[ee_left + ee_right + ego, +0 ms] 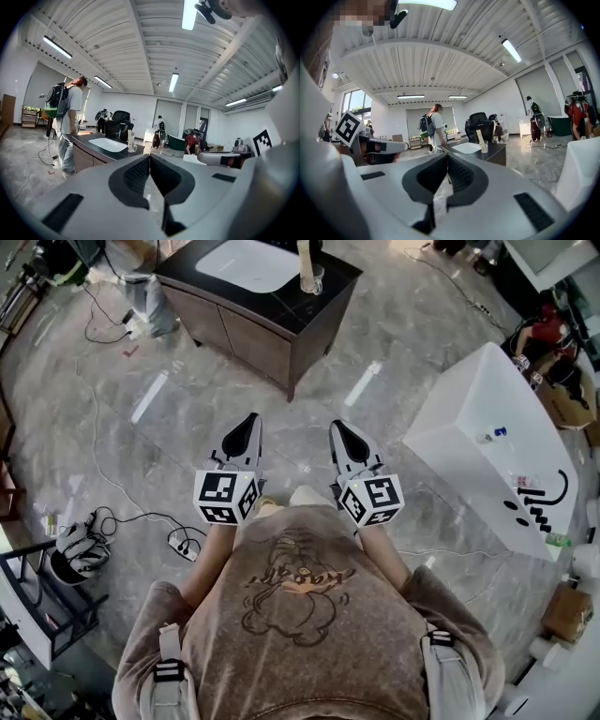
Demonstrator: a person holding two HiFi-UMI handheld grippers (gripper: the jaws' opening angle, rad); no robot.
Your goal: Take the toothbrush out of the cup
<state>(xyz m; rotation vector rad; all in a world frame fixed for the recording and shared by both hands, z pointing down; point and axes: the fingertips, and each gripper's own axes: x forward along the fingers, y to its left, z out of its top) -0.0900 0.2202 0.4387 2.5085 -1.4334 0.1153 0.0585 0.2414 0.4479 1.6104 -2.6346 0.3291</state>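
Note:
A clear cup (312, 279) with a pale toothbrush (305, 259) upright in it stands on a dark vanity counter (323, 296) beside a white sink (248, 263), at the top of the head view. I hold both grippers side by side in front of my chest, pointing toward the counter and far short of it. The left gripper (251, 418) is shut with nothing in it, and so is the right gripper (337, 426). In the left gripper view the cup (132, 147) shows small beyond the left gripper (149, 157). In the right gripper view the cup (484, 147) stands past the right gripper (447, 156).
A person with a backpack (68, 117) stands at the counter's far-left side. A large white tub (487, 446) sits on the floor at the right. Cables and a power strip (183, 543) lie on the marble floor at the left, near a dark rack (37, 596).

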